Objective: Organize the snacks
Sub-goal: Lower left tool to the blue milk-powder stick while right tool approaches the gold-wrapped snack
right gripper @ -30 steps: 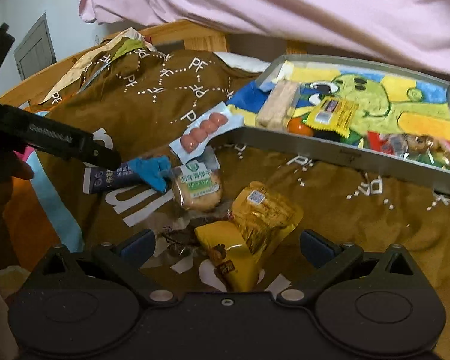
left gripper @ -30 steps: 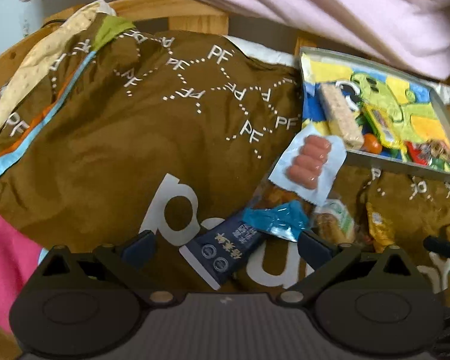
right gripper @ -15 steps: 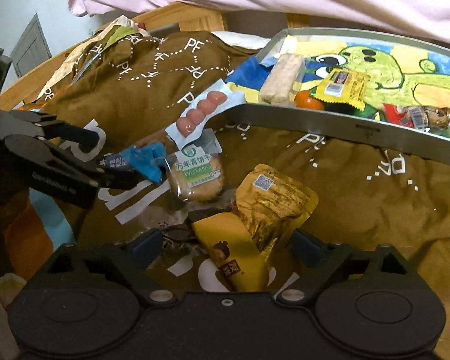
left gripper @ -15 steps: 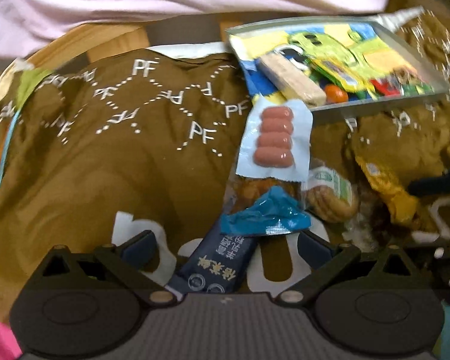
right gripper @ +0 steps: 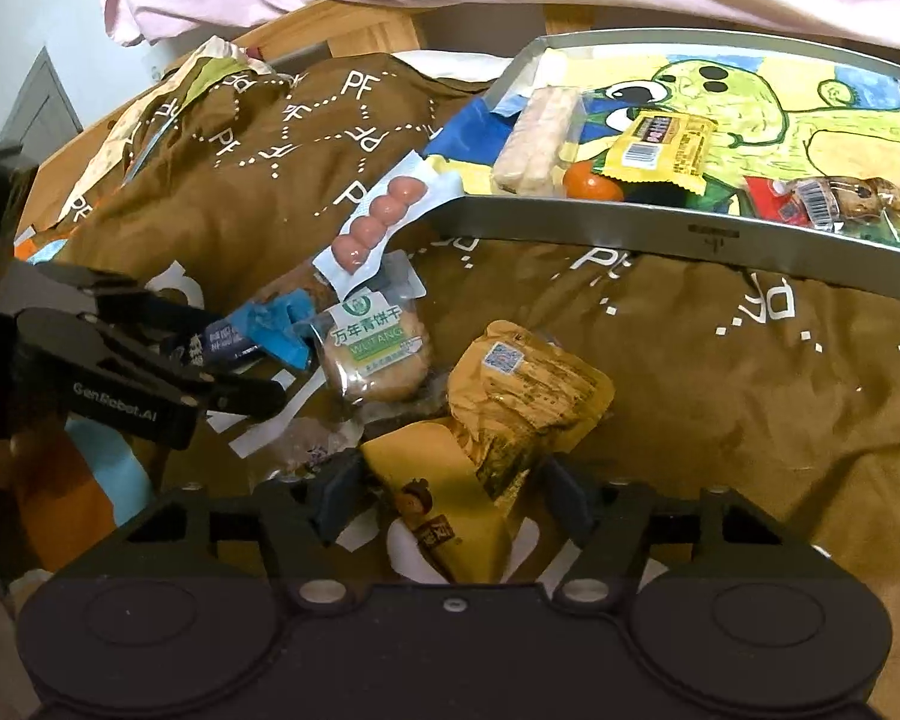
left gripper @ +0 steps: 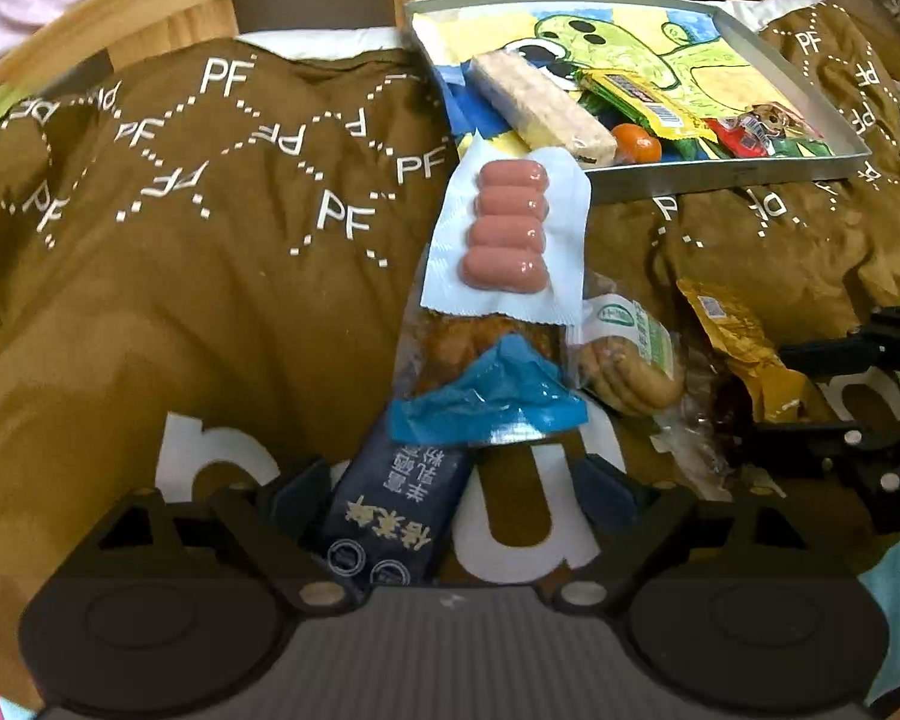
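Pointing its long axis toward 1 o'clock, the navy bar (left gripper: 390, 510) sits between the spread left claw (left gripper: 450, 495), tray (left gripper: 726, 171) further along; right claw (right gripper: 447, 495) is spread too.

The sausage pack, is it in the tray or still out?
Out. The sausage pack lies on the brown cloth, its top corner against the outside of the tray wall.

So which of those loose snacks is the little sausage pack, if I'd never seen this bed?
Find the metal tray with the green cartoon lining on the brown blanket. At its near left corner, partly over the rim, lies the sausage pack. It is the only pale blue wrapper showing four pink sausages side by side; its neighbours are a biscuit pack and a blue packet.
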